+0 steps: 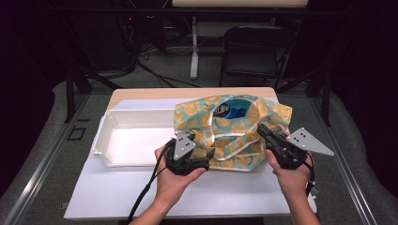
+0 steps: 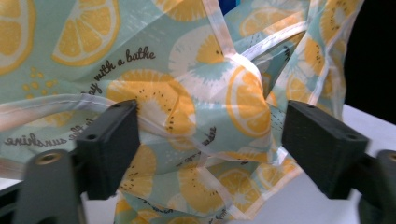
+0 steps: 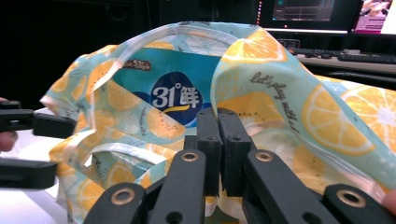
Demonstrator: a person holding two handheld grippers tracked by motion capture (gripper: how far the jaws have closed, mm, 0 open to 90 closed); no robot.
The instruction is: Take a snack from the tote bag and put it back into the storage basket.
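A lemon-print bag (image 1: pixel 234 136) lies on the white table top, its mouth open over a blue package (image 1: pixel 231 110) inside it. My left gripper (image 1: pixel 205 154) is open at the bag's near left side. In the left gripper view the bag's fabric (image 2: pixel 187 93) and a handle strap sit between its spread jaws. My right gripper (image 1: pixel 260 127) is at the bag's right side, shut on the bag's rim (image 3: pixel 219 88). The right gripper view shows the package's blue label (image 3: pixel 180 100) inside the open mouth, with the left gripper (image 3: pixel 51 149) open at the far left.
A white rectangular tray (image 1: pixel 108 140) lies to the left of the bag and touches it. A white sheet (image 1: pixel 117 192) covers the table's near part. Beyond the table stand a black chair (image 1: pixel 253 47) and a desk leg (image 1: pixel 194 47).
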